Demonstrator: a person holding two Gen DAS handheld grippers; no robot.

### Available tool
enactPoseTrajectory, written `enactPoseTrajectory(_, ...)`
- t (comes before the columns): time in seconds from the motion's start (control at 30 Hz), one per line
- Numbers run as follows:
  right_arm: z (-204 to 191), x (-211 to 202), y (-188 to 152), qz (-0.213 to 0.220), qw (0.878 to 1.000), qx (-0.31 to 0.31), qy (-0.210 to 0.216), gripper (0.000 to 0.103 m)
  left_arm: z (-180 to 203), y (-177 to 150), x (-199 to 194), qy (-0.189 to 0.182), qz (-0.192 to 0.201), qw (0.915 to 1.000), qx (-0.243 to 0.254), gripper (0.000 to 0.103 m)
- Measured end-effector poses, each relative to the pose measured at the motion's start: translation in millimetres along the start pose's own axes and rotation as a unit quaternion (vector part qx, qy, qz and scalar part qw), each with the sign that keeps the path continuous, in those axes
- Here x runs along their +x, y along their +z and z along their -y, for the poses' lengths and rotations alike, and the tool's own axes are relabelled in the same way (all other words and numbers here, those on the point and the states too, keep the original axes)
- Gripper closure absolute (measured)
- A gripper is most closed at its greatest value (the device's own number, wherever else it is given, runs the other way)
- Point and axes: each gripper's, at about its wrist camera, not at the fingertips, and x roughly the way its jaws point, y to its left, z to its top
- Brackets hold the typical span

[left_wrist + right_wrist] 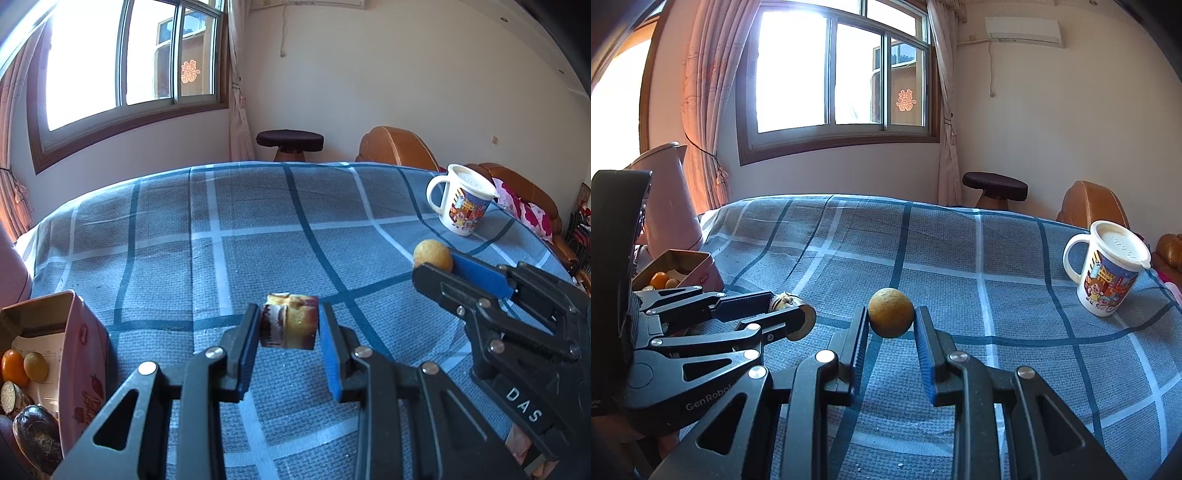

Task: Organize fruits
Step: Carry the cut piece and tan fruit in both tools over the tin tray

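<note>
The left tongs pinch a cut chunk of yellow-brown fruit with dark peel above the blue checked table. The right tongs pinch a small round yellow-brown fruit (also lifted). A pink open carton with fruits stands at left.

White letters "DAS" stand on the black body of the right gripper. Pale lettering "GenRobo", cut off by a finger, stands on the black body of the left gripper. A red double-happiness character (囍) hangs on the window pane.
</note>
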Motion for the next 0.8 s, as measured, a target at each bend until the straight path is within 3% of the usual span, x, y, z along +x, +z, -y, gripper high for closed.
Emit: enactPoseTrajectory(0.8,-7.0,-15.6,-1.2,0.041,0.999,-0.018,-0.008,0.076,-3.0,-5.9,-26.8,0.006,0.054,0.9985,-0.007,0.07)
